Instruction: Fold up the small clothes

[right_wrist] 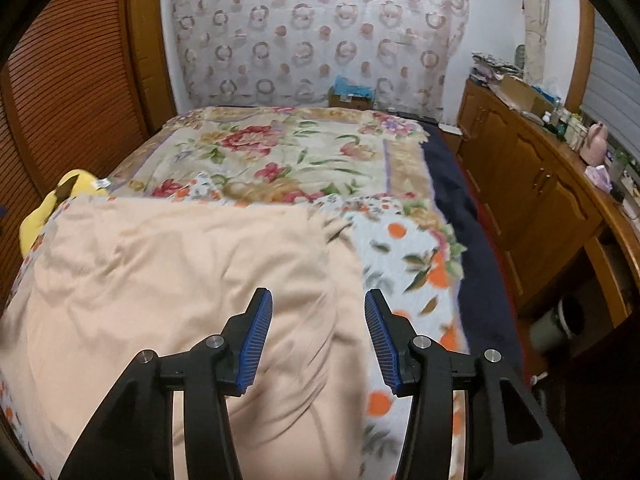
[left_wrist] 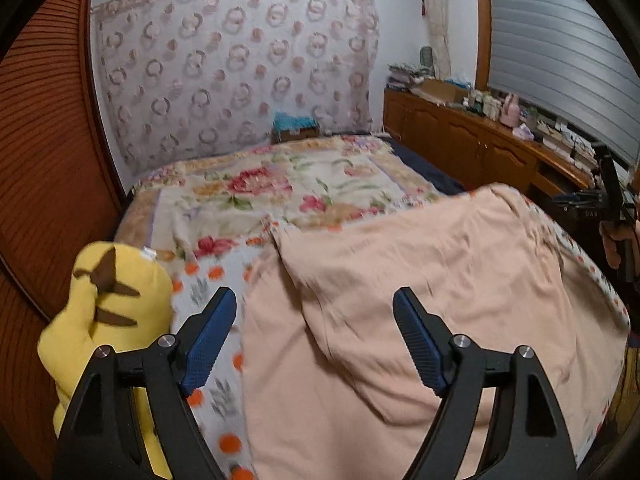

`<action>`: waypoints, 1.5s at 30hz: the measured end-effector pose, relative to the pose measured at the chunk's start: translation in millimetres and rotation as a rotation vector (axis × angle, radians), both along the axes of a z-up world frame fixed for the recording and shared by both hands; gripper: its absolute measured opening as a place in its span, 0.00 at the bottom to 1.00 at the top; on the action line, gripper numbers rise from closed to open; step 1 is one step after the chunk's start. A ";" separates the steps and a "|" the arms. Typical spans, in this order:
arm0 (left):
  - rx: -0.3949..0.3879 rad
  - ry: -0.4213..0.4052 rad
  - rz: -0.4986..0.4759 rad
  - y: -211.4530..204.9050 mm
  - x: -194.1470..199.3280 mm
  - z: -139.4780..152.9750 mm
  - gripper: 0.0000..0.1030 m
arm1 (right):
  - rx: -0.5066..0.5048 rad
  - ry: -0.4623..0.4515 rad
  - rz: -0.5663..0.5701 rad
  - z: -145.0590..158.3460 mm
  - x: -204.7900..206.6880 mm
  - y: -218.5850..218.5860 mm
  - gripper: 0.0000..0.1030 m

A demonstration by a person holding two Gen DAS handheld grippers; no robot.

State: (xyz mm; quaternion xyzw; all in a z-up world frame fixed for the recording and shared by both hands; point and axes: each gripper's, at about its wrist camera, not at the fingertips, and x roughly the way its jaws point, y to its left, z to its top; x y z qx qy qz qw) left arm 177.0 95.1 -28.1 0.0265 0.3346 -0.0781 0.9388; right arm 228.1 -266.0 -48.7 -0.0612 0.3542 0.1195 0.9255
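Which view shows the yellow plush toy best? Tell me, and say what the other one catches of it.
The left wrist view. There the yellow plush toy sits large beside the left gripper, brown markings plain. The right wrist view shows only a small part of it at the far left, mostly hidden behind the peach garment.

The peach garment (left_wrist: 420,288) lies spread and wrinkled over the near part of the bed (right_wrist: 280,148), and both grippers hover above it with fingers parted and nothing between them. Beyond the garment, the floral blanket (left_wrist: 280,184) runs flat and bare toward the patterned hanging (left_wrist: 240,68) on the far wall. On the left edge a yellow plush toy (left_wrist: 108,308) sits just beside the left gripper (left_wrist: 314,304), backed by the slatted wooden door (left_wrist: 44,140). To the right, a wooden cabinet (right_wrist: 532,184) with a cluttered top lines the narrow gap beside the bed, near the right gripper (right_wrist: 318,304).
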 end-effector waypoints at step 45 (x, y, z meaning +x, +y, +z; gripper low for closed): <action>-0.089 0.129 -0.080 -38.4 -33.7 -35.0 0.05 | 0.120 0.007 0.073 -11.5 -47.7 -21.8 0.05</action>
